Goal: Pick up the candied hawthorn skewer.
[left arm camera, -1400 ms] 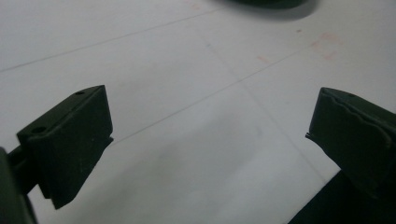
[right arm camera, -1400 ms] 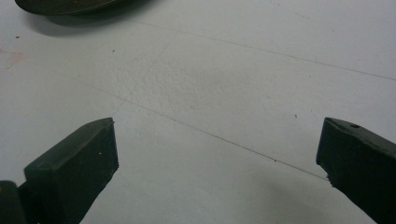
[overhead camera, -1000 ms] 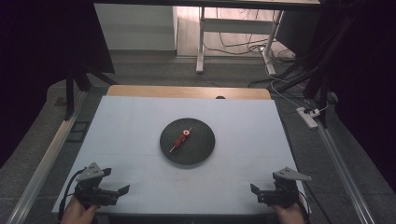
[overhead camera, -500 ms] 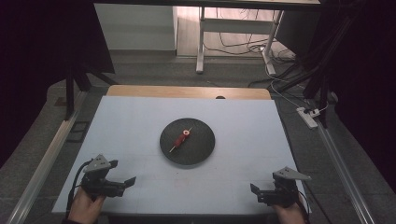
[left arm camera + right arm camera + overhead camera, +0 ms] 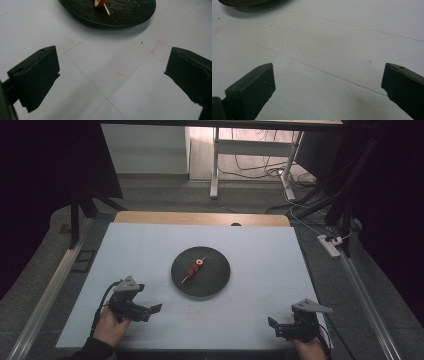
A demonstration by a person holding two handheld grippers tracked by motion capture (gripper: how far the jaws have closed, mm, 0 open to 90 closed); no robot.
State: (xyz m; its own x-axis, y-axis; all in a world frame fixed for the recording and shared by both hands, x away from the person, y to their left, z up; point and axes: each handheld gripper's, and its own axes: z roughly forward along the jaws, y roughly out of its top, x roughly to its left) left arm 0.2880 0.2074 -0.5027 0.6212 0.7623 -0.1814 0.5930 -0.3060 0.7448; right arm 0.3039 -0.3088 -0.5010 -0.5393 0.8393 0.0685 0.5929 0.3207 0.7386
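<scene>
High view: a black plate (image 5: 200, 271) at mid-bench (image 5: 250, 245) carries a red skewered piece (image 5: 193, 269) near its centre. Left claw (image 5: 152, 310), jaws spread wide and empty, sits near the plate's lower-left side. Right claw (image 5: 274, 325), likewise spread and empty, lies well apart, lower right of the plate.

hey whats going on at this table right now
A person sits at a white table with a two-jaw gripper in each hand. A black plate in the middle carries a small skewer with a red piece of food on it. The left gripper is open and points toward the plate, apart from it. The right gripper is open too, low near the table's front edge. Neither holds anything, and the skewer lies untouched.
</scene>
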